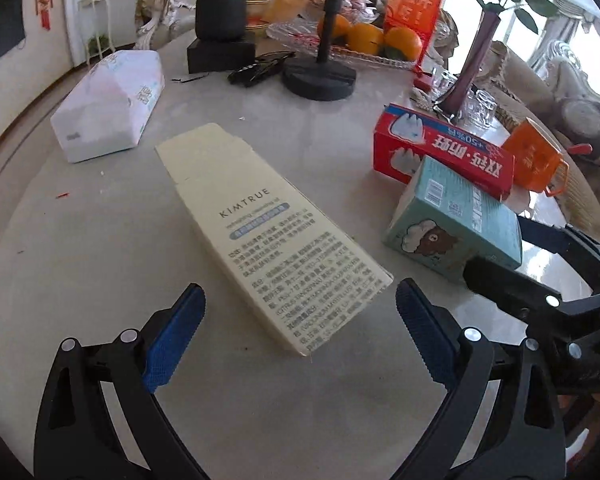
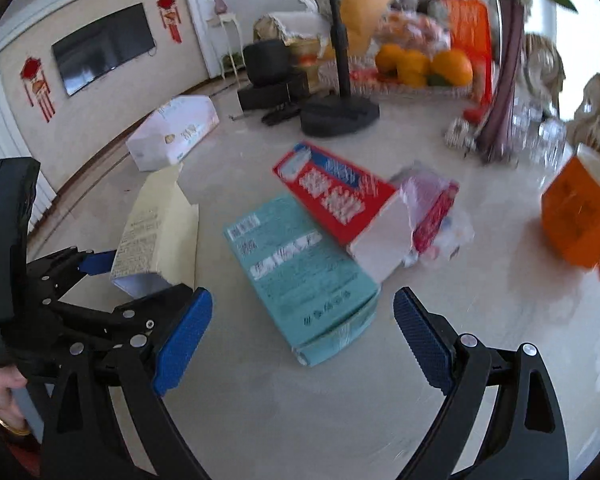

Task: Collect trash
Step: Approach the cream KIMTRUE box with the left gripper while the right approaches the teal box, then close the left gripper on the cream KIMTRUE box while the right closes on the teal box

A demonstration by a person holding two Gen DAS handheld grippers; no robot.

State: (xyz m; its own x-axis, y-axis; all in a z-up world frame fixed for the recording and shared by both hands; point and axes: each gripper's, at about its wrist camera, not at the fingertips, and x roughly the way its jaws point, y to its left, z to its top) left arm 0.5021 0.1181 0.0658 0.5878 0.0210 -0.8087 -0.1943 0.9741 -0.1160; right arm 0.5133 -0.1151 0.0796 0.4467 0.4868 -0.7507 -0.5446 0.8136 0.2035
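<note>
Altogether three boxes, cream (image 1: pixel 260 232), teal (image 2: pixel 300 268), red (image 2: pixel 336 192), lie before two released tools: left (image 1: pixel 300 332), right (image 2: pixel 302 332).

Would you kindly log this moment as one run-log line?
left gripper: open, at cream box | right gripper: open, at teal box | red box: on table

Oranges (image 1: pixel 384 42) on a glass tray (image 1: pixel 308 42), black stand (image 1: pixel 319 78), purple vase (image 1: pixel 470 66), tissue pack (image 1: pixel 108 106).
</note>
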